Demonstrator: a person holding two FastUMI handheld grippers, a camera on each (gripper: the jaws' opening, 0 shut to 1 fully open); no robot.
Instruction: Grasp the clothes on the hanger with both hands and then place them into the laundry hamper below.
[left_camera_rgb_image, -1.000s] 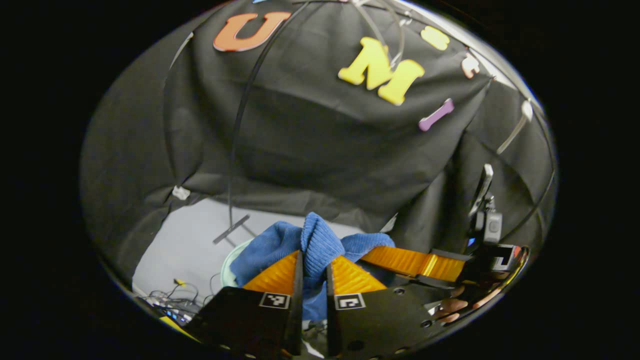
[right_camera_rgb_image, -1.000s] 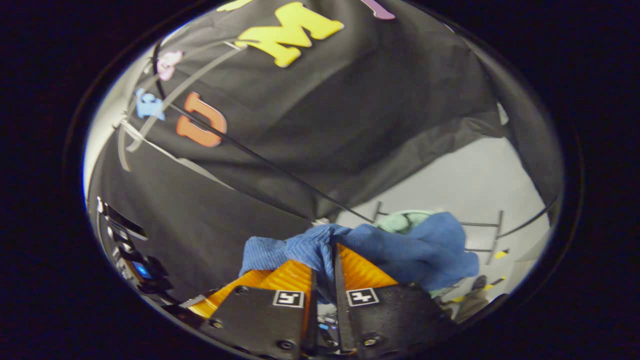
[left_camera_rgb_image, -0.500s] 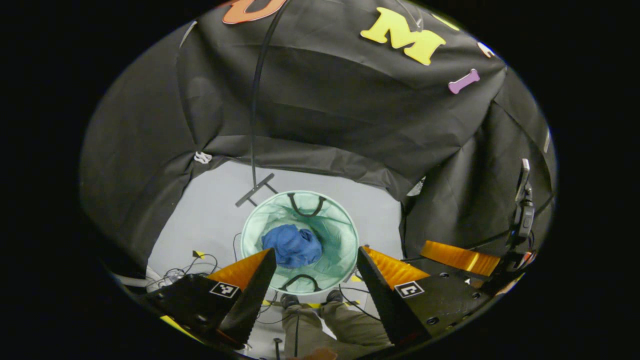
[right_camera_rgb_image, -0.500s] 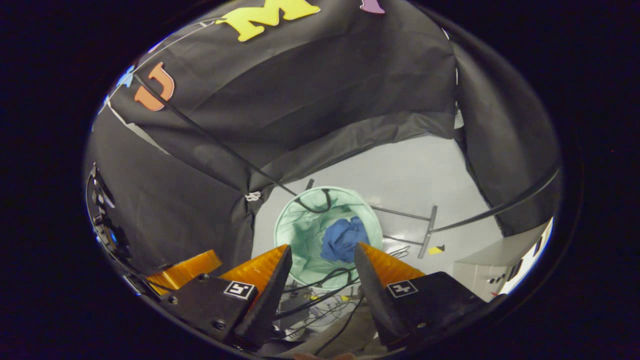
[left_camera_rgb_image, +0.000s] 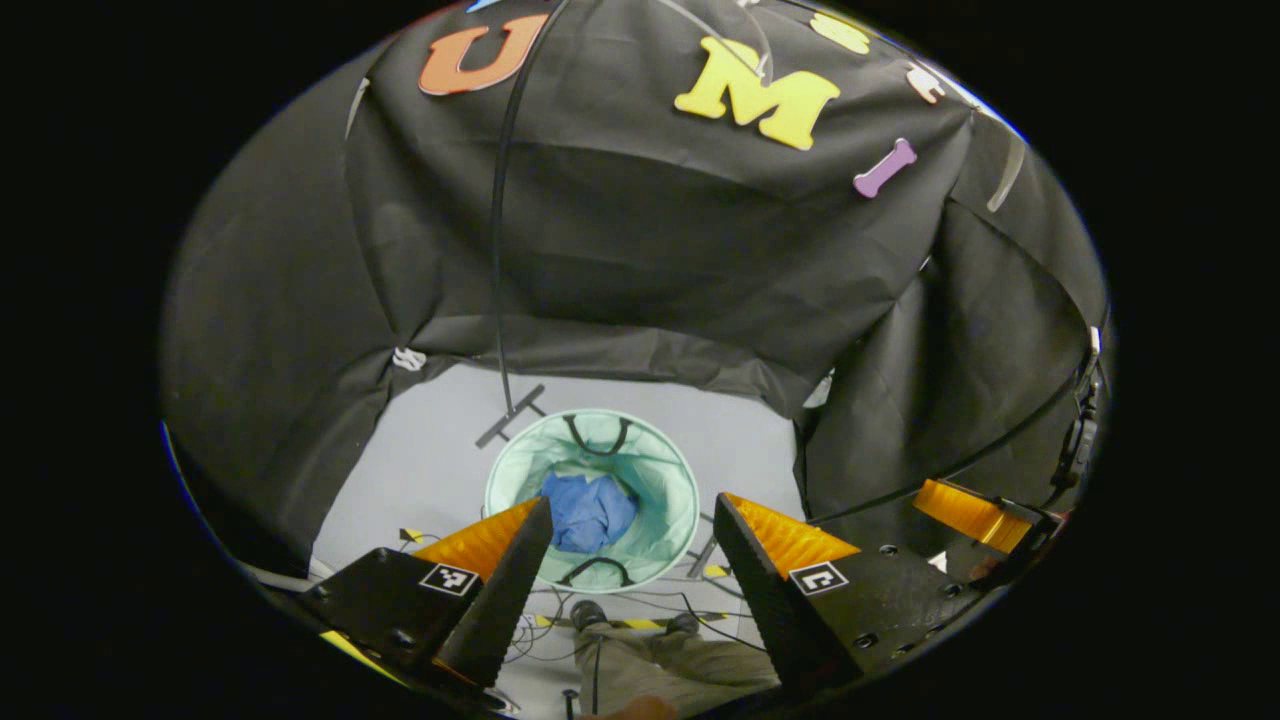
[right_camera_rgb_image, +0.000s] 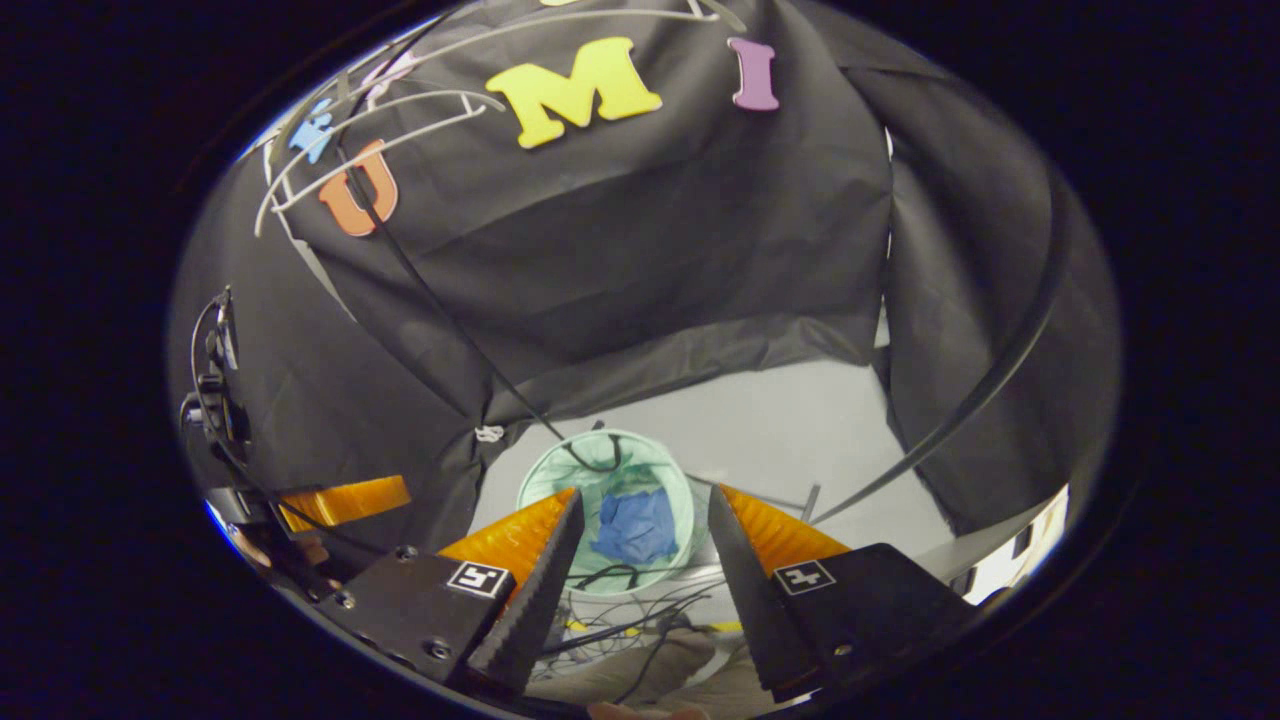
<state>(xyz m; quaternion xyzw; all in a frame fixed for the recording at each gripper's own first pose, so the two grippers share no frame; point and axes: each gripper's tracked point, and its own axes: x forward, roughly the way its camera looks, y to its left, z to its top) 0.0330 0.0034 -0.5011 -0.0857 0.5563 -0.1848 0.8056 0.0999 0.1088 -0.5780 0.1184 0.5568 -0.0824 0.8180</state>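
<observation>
In the left gripper view, the left gripper (left_camera_rgb_image: 630, 520) is seen at the bottom of the frame with its fingers spread wide and nothing held between them; beyond them, at lower centre, a crumpled blue knitted garment (left_camera_rgb_image: 587, 510) lies inside the round pale-green fabric laundry hamper (left_camera_rgb_image: 670, 490) on the grey floor (left_camera_rgb_image: 430, 460). In the right gripper view, the right gripper (right_camera_rgb_image: 645, 515) is likewise released and empty above the same hamper (right_camera_rgb_image: 550, 480), with the garment (right_camera_rgb_image: 635, 525) bundled inside. The placement is judged complete; nothing is left to do.
</observation>
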